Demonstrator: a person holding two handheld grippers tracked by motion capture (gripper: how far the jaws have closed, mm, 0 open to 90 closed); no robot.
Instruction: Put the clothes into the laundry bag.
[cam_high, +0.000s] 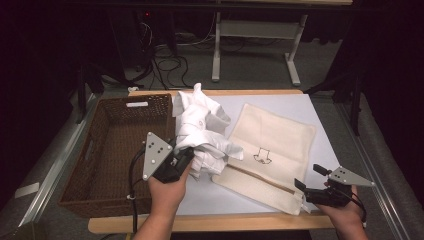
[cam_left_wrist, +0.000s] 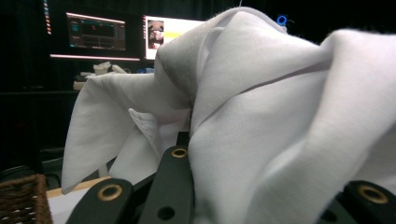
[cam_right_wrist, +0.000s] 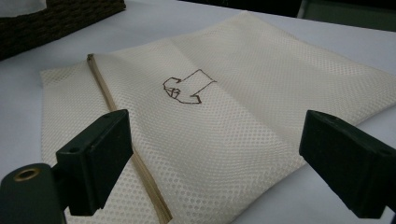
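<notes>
Centrally, left gripper (cam_high: 184, 156) clamps the shirt (cam_high: 202, 130), bunched between basket (cam_high: 107, 150) and mesh bag (cam_high: 270, 152) at mid-frame. Right gripper (cam_high: 306, 189), jaws spread and empty, faces the bag's lower-right zipper end (long axis toward upper right). White table (cam_high: 210, 197); dark room.

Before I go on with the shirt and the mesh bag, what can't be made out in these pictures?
- Left gripper jaw tips: buried in the white shirt in the high view and left gripper view, so the grip point is hidden.
- Mesh bag zipper: open or closed cannot be told; its near end is cut off by the bottom edge in the right gripper view.
- Basket near inner wall: hidden by its own rim, high view.
</notes>
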